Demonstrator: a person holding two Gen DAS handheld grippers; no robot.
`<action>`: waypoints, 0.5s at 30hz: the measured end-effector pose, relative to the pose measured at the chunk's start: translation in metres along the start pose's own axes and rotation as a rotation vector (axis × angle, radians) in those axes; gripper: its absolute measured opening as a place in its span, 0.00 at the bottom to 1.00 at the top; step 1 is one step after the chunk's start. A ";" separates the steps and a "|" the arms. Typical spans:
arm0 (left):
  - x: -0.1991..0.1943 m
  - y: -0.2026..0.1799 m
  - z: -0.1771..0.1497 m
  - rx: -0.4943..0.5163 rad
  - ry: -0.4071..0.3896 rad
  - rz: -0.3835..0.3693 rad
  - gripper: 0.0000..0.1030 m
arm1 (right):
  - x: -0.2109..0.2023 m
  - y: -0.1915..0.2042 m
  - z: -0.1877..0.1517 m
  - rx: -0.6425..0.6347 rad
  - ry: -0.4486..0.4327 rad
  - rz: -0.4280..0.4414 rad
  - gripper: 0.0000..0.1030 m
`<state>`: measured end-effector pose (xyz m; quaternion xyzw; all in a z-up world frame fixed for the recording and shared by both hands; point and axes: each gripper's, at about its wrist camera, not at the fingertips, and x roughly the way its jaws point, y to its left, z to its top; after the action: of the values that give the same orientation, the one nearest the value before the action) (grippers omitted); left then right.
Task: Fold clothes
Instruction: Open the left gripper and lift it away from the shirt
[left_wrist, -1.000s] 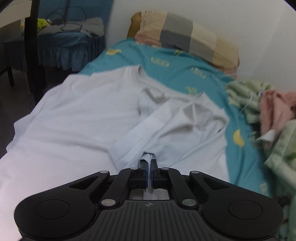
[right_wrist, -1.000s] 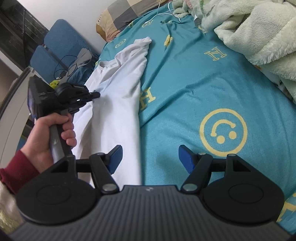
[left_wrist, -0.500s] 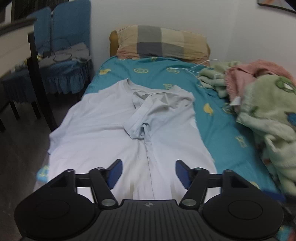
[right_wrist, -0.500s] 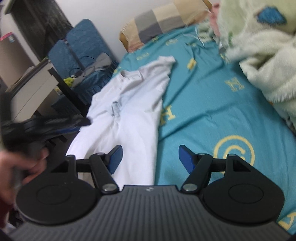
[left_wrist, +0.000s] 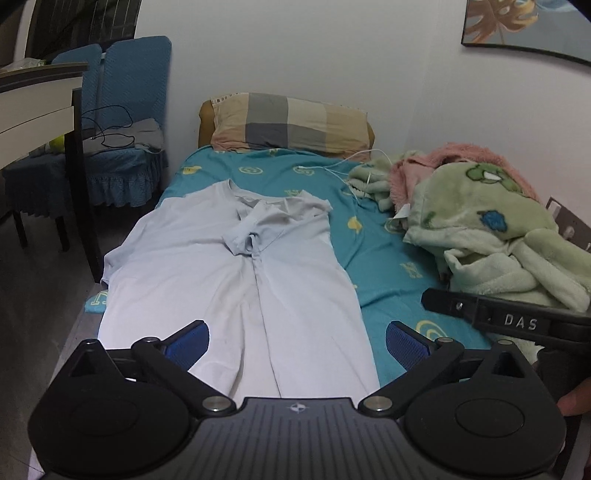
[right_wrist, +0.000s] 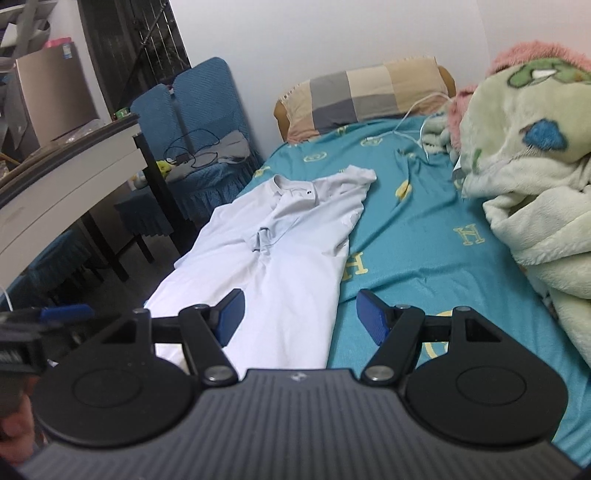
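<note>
I see one white T-shirt (left_wrist: 207, 280) lying lengthwise on the left part of the teal bed sheet (left_wrist: 384, 251), its right side folded in so the sleeve (bunched, a bit rumpled) sits on the chest near the collar. My left tongs (left_wrist: 297, 341) and right tongs (right_wrist: 299, 317) both stand wide, holding nothing, above the shirt's lower end; beyond lie one checked pillow (left_wrist: 291, 125) and one green blanket (left_wrist: 491, 229), with two blue chairs (left_wrist: 122, 103) beside the bed
</note>
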<state>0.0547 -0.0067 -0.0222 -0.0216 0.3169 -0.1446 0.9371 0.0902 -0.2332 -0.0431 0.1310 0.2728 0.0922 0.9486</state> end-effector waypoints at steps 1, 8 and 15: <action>-0.001 0.000 0.000 0.005 -0.003 0.000 1.00 | -0.003 0.001 0.000 -0.002 -0.009 -0.006 0.68; -0.027 0.023 0.020 0.000 -0.058 0.025 1.00 | 0.010 0.015 0.023 -0.023 0.025 0.035 0.68; -0.054 0.083 0.030 -0.055 -0.116 0.067 1.00 | 0.098 0.092 0.071 -0.197 0.123 0.183 0.66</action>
<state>0.0529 0.0864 0.0221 -0.0452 0.2666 -0.1031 0.9572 0.2011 -0.1362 -0.0063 0.0560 0.3069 0.2126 0.9260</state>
